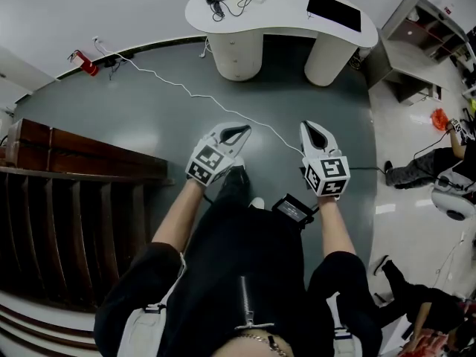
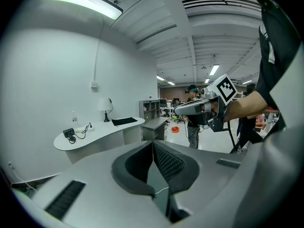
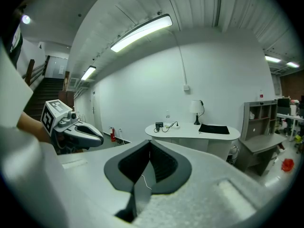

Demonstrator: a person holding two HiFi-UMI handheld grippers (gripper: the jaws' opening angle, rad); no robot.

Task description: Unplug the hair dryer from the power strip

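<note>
Approach step. Nothing on the desk (image 1: 282, 17) is touched yet. We stand on the grey floor, well apart from that white desk, with both grippers held out toward it and tipped slightly down.

The left gripper (image 2: 153, 145) has its jaws together with nothing between the pads. The right gripper (image 3: 150, 144) is the same, closed tight and empty.

Task things: at the desk's left end sits a small black thing that we take for the hair dryer (image 3: 159, 126), though it is too small to be sure. Just beside it, to the right, lies the white power strip (image 3: 172, 125), with a dark cord looping up from it. We cannot make out the plug itself at this range. Farther right on the desk are a lamp (image 3: 196, 107) and a black mat (image 1: 333, 10).

A thin white cord (image 1: 186, 88) crosses the floor from the far wall toward the right gripper. We judge it no part of the job.

Next, as we judge it:
- Close the gap to the desk's left end and open the jaws.
- Find the plug where the dark cord meets the strip.
- Pin the strip with one gripper, take the plug body with the other and draw it straight out.

Risk: the strip looks light and may lift or slide with the plug if it is not held.
</note>
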